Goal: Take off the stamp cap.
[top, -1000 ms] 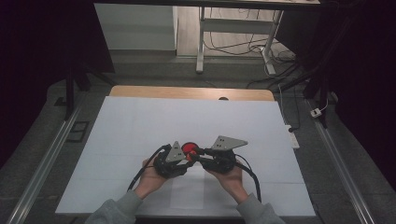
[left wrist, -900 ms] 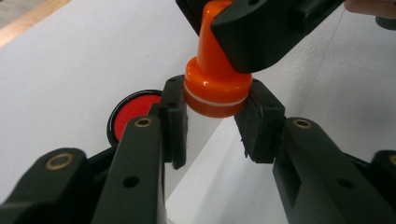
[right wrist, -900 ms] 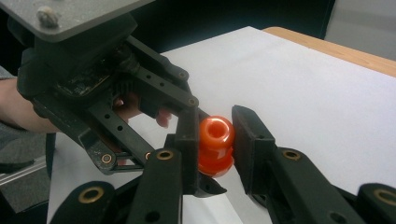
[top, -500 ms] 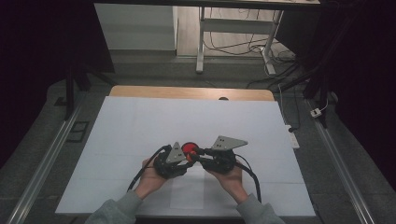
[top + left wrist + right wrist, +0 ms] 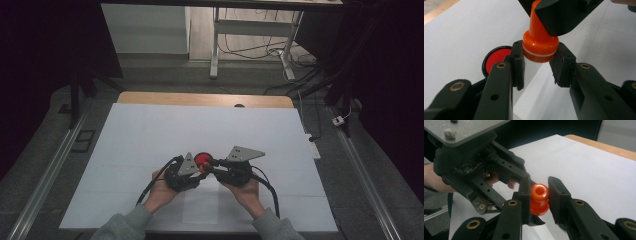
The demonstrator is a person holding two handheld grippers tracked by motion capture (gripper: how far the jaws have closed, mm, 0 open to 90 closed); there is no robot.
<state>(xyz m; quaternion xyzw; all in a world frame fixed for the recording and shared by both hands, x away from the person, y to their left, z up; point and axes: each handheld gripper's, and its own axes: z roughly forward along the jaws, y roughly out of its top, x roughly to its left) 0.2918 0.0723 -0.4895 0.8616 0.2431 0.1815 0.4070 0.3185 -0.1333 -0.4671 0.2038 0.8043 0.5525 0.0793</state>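
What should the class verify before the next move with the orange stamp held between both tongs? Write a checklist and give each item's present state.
1. Left tongs shut on the wide base of the stamp: ok.
2. Right tongs shut on the stamp's narrow upper part: ok.
3. Pad lies red face up on the sheet: ok.
4. Pad is apart from the stamp, beside the left tongs: ok.
5. Stamp's underside is inked: cannot tell, it is hidden.
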